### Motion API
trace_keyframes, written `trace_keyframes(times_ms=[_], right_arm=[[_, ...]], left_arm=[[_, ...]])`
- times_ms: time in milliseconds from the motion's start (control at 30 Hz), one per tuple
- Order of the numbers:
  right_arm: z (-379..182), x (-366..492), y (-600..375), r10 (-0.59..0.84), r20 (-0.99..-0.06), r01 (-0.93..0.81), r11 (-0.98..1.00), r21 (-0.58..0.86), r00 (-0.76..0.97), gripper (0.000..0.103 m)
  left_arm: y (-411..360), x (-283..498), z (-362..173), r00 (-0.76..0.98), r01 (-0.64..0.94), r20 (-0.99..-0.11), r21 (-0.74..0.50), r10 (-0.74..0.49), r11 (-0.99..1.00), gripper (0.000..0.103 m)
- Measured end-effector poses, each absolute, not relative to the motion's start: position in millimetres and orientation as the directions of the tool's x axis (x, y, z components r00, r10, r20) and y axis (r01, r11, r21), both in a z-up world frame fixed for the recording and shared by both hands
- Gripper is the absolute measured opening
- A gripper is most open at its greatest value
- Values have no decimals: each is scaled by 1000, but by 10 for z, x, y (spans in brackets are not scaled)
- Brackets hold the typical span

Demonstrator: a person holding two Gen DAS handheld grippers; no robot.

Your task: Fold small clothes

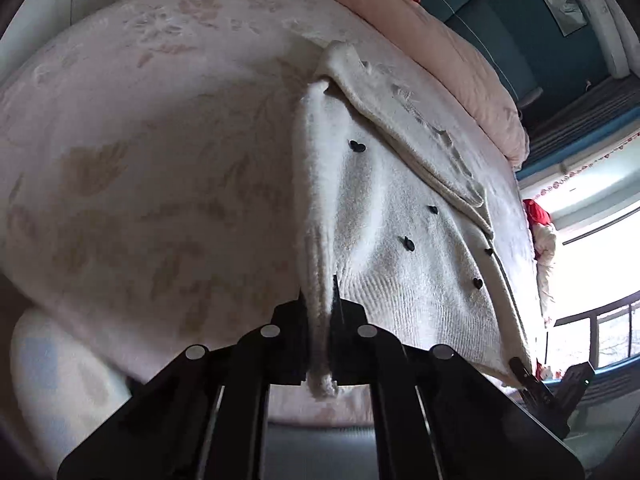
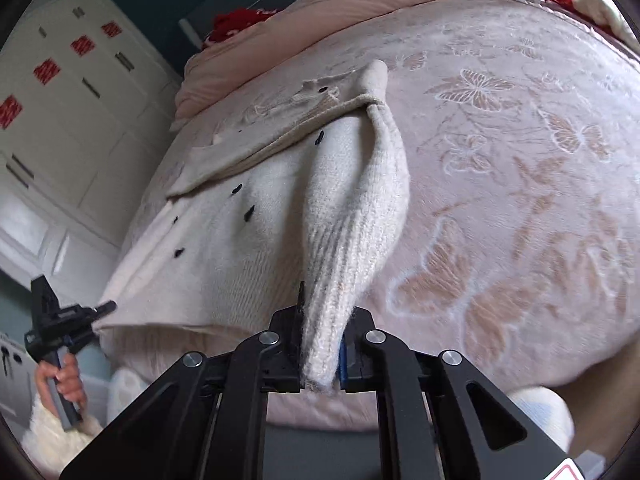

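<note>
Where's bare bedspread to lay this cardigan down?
Free: the wide bedspread patch on the cardigan's sleeve side, out to the bed edge. Same patch in the left view. Crowded: the other side, toward the pink quilt; the folded-over flap and the cardigan fill it.

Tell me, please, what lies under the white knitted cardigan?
Under the cardigan lies a pink bedspread with butterfly patterns, visible all around it. The part directly beneath the knit is covered, so anything else there cannot be seen.
</note>
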State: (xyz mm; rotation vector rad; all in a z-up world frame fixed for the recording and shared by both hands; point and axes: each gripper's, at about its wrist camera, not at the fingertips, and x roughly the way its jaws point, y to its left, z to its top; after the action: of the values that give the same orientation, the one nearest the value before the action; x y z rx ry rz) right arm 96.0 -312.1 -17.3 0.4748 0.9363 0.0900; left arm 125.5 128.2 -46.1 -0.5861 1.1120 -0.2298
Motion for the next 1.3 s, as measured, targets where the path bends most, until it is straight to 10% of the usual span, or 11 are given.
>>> trace_keyframes(times_ms=[533,800,1133,1233,1300], right_arm=[[-110,-730,-2755,426,-864,-116,905,410,269,10],[347,857,-3665,415,-584,-6,819,574,697,10],[-425,2144,-3782,240,-666,243,801,547,706,31],[-155,1886,-3841,158,-631,232,840,490,760,61],[-82,1785,-3813,145,-643,207,875,439,752,61]], left_arm=[[1450,-449,-54,217,51,-860,-462,-461,885,6],[1176,1162,523,527,117,-714,-477,-462,871,7],[971,2900,-710,492,-59,-788,-454,-369,889,14],[1090,2705,-492,568,-3,-750,-413,-339,911,37],[1170,2495,-318,637,31,-711,-362,-297,932,75]])
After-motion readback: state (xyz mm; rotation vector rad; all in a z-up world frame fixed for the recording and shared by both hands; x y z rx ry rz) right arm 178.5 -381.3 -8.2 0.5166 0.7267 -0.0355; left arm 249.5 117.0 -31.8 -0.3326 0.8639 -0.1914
